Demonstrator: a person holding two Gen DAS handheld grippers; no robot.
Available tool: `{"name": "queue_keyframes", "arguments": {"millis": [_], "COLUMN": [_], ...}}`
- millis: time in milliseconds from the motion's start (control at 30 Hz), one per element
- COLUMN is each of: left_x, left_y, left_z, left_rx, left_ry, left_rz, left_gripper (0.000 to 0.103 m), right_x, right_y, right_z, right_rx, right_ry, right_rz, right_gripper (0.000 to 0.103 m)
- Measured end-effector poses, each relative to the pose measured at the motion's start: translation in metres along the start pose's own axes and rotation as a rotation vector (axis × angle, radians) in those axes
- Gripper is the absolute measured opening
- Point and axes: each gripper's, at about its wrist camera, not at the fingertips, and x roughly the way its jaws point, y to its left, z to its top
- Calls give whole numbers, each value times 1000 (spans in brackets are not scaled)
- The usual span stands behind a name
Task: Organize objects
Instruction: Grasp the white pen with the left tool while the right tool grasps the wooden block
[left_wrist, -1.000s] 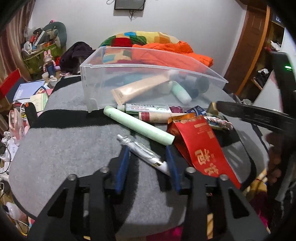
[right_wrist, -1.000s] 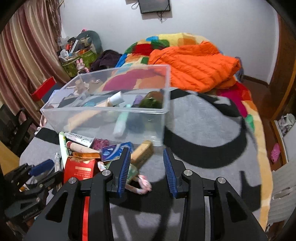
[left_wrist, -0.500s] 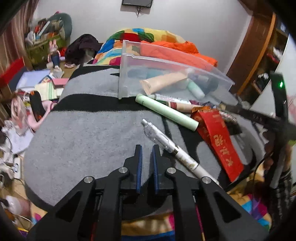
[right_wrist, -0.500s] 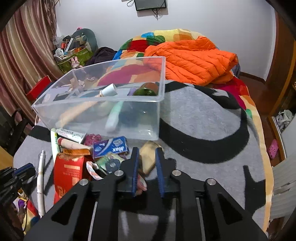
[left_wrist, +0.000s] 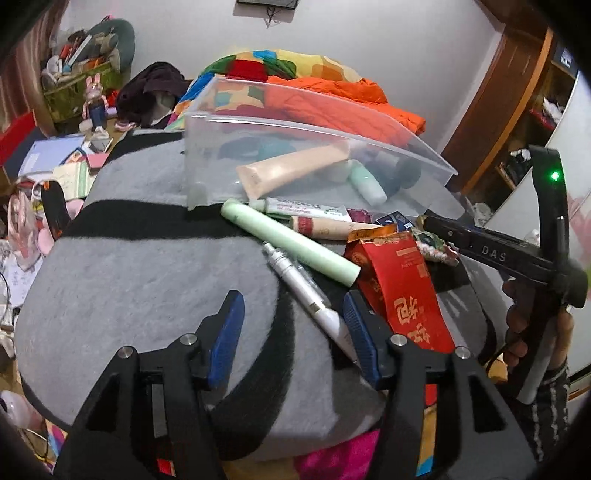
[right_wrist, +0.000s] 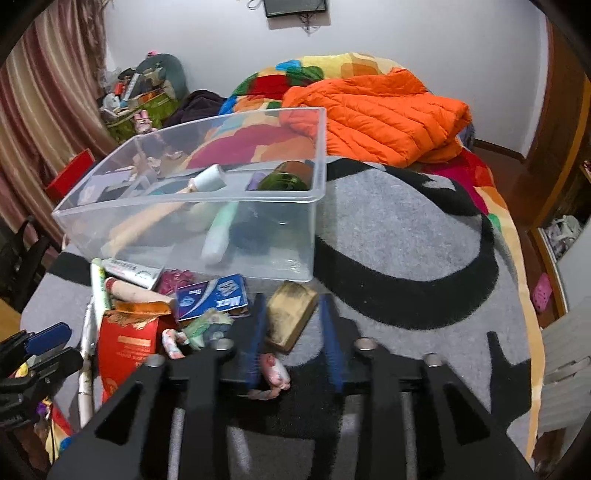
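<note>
A clear plastic bin (left_wrist: 317, 129) (right_wrist: 184, 199) stands on a grey and black blanket (left_wrist: 147, 277) and holds a beige tube (left_wrist: 291, 170), a mint bottle (left_wrist: 367, 184) and a dark green bottle (right_wrist: 284, 181). In front of it lie a pale green tube (left_wrist: 291, 243), a silver-white pen (left_wrist: 299, 280), a red packet (left_wrist: 399, 288) and a blue packet (right_wrist: 212, 297). My left gripper (left_wrist: 293, 310) is opening, with the pen's white end just inside its right finger, untouched. My right gripper (right_wrist: 291, 317) is opening around a tan block (right_wrist: 291, 314), with small gaps on both sides.
An orange quilted jacket (right_wrist: 388, 114) and a patchwork cover lie behind the bin. A pink-white braided cord (right_wrist: 273, 369) rests by my right gripper's left finger. A hand (left_wrist: 517, 332) holds the right gripper at the blanket's right edge. Clutter fills the floor at the left.
Both grippers shut half a second ago and have opened again. The left one now spans the pen's near end. The right one now straddles the tan block.
</note>
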Motion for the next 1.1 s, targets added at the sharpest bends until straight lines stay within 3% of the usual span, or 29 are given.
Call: {"name": "queue_keyframes", "arguments": {"millis": [100, 167, 233, 433, 600, 1100], "left_x": [5, 8, 9, 0, -13, -5], "left_y": [-9, -14, -18, -13, 6, 15], "left_z": [-1, -3, -5, -10, -17, -9], "left_rx": [31, 58, 85, 124, 108, 88], "left_ry": [-17, -31, -44, -44, -42, -71], "left_rz": [45, 85, 113, 108, 112, 102], "left_gripper": [54, 47, 32, 14, 11, 10], "right_x": [4, 6, 7, 6, 1, -24], "right_y": [-3, -1, 5, 4, -8, -18], "right_z": [-2, -2, -3, -10, -12, -23], "right_rx": [19, 15, -16, -52, -22, 22], "right_ry": [11, 17, 9, -2, -2, -45], "right_rz": [27, 25, -3, -12, 8, 45], "right_gripper": [42, 42, 42, 41, 23, 22]}}
